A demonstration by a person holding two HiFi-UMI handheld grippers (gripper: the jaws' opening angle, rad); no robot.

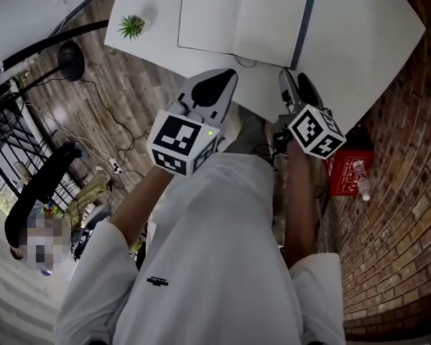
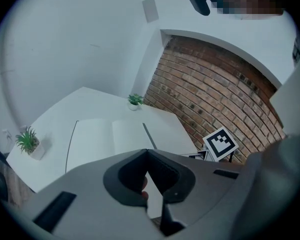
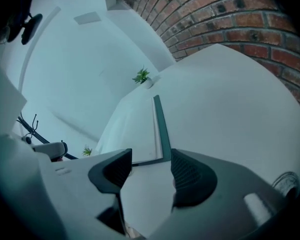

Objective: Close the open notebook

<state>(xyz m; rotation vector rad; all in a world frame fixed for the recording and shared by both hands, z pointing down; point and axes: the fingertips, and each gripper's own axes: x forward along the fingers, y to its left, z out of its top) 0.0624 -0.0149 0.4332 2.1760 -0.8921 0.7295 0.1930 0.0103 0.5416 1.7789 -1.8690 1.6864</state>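
The notebook point(image 1: 244, 20) has plain white pages and a dark slate cover edge, and lies on a white desk point(image 1: 373, 27). The small plant point(image 1: 131, 26) is green. The left hand-held gripper point(image 1: 223, 77) and right hand-held gripper point(image 1: 296, 85) are grey with black pads and black-and-white square markers. The brick wall point(image 1: 402, 221) is red-brown, the plank floor point(image 1: 129, 99) brown wood-grain, and the box point(image 1: 345, 172) red.

Open notebook point(image 1: 241, 16) on table point(image 1: 359, 42) w/ plant point(image 1: 131, 26) to its L
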